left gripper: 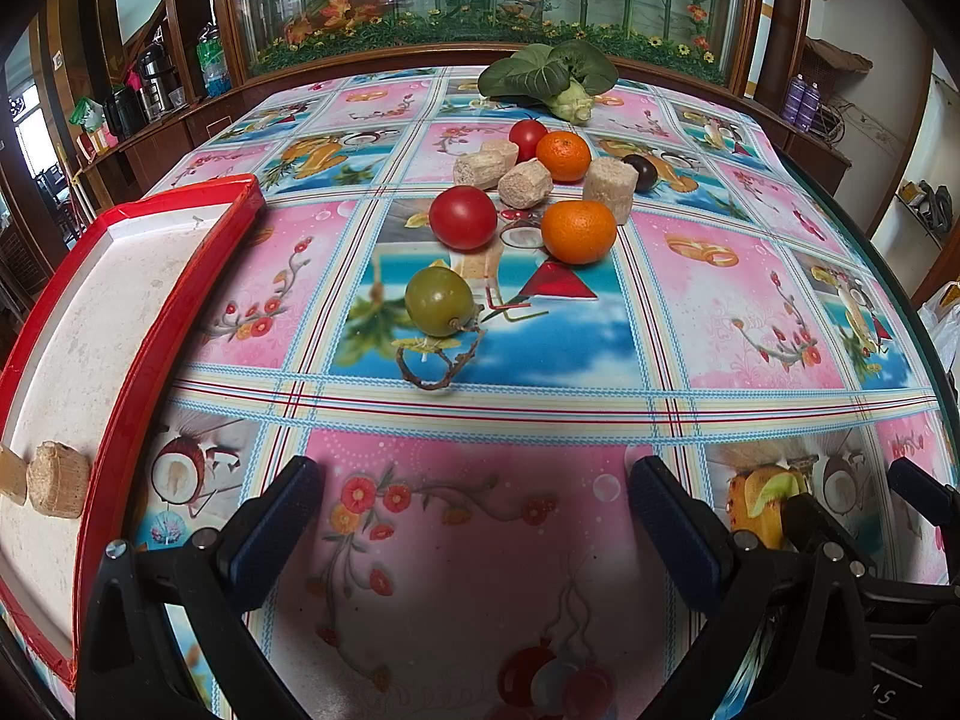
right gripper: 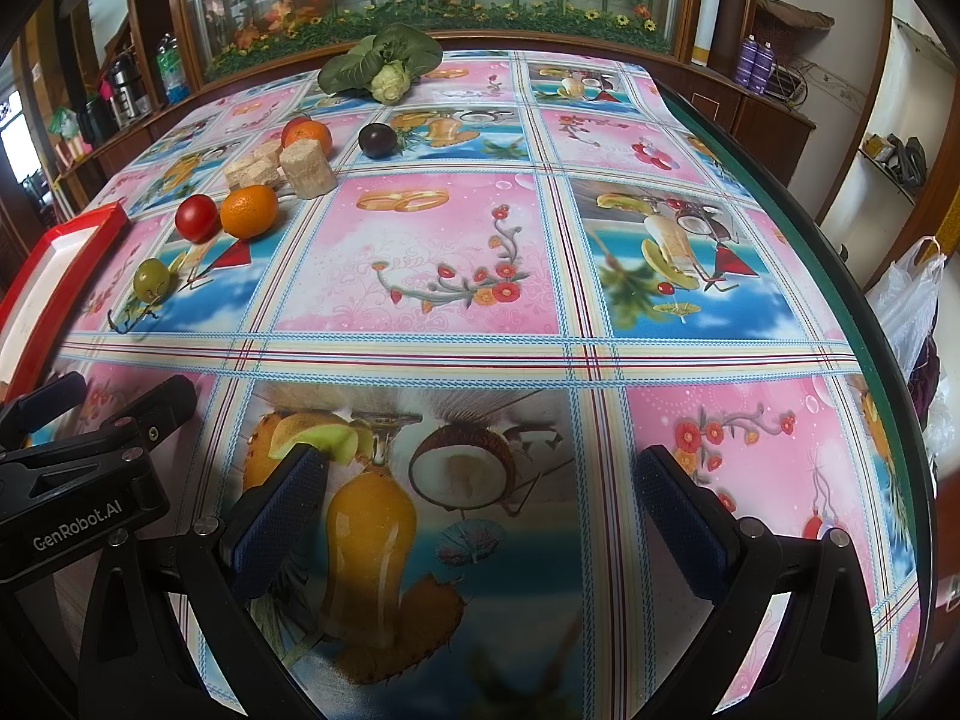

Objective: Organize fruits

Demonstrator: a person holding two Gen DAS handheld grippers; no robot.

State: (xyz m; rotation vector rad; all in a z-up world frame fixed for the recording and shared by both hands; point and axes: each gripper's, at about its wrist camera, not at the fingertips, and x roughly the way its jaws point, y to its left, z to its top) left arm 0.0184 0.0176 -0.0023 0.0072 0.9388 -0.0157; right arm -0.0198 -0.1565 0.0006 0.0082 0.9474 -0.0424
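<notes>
Two grippers hover low over the counter [left gripper: 750, 276], and both sets of fingers are spread wide with nothing between them. The left gripper [left gripper: 474, 516] faces the fruit cluster; the right gripper [right gripper: 480, 504] sits just beside it, over printed cloth.

Nearest the left gripper lies a green fruit [left gripper: 439, 301] with a curled twig [left gripper: 441, 360] at its base. Beyond it, a tomato [left gripper: 463, 217] and an orange [left gripper: 579, 231] sit side by side. Behind them comes a huddle of tan blocks [left gripper: 525, 180], with a second tomato [left gripper: 528, 138] and second orange [left gripper: 563, 155] touching at the back. A dark plum [left gripper: 642, 171] sits just right of the rightmost block. Leafy greens [left gripper: 549, 75] lie at the far edge.

Off to the left, the red tray [left gripper: 150, 324] holds one tan block [left gripper: 59, 479] near its rim, another cut off by the frame.
</notes>
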